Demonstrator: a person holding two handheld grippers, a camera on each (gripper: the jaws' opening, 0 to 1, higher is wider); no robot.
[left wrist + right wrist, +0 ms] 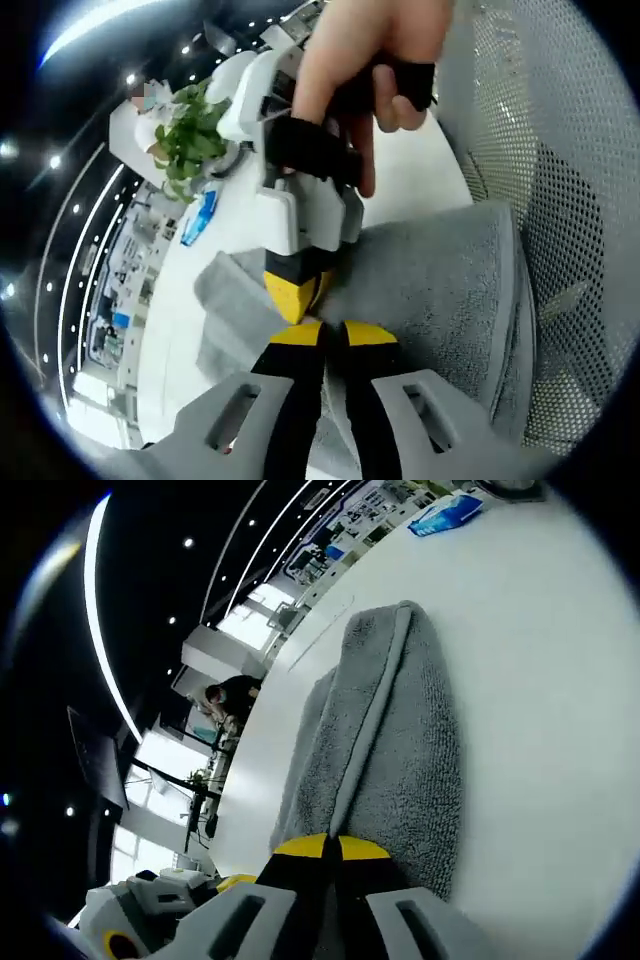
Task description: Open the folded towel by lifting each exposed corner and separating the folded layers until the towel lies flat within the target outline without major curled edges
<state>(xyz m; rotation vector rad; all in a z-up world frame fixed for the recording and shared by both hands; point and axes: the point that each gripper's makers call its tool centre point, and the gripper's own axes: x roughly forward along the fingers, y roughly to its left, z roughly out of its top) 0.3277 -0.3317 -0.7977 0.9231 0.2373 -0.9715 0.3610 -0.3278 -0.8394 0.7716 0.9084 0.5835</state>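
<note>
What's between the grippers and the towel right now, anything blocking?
Nothing visible. The left gripper and the right gripper are already at the gray towel, yellow tips together on its fabric. The blue packet lies apart on the white table.

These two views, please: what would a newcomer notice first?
The grey towel lying still folded on the white table, both yellow-tipped grippers shut on its edge. In the left gripper view, the right gripper reaches in from above, a hand gripping it; a plant stands behind.

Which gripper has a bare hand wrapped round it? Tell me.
The right gripper, coming down from the top of the left gripper view: a hand grips its white body. The left gripper, rising from the bottom over the grey towel, shows none.
</note>
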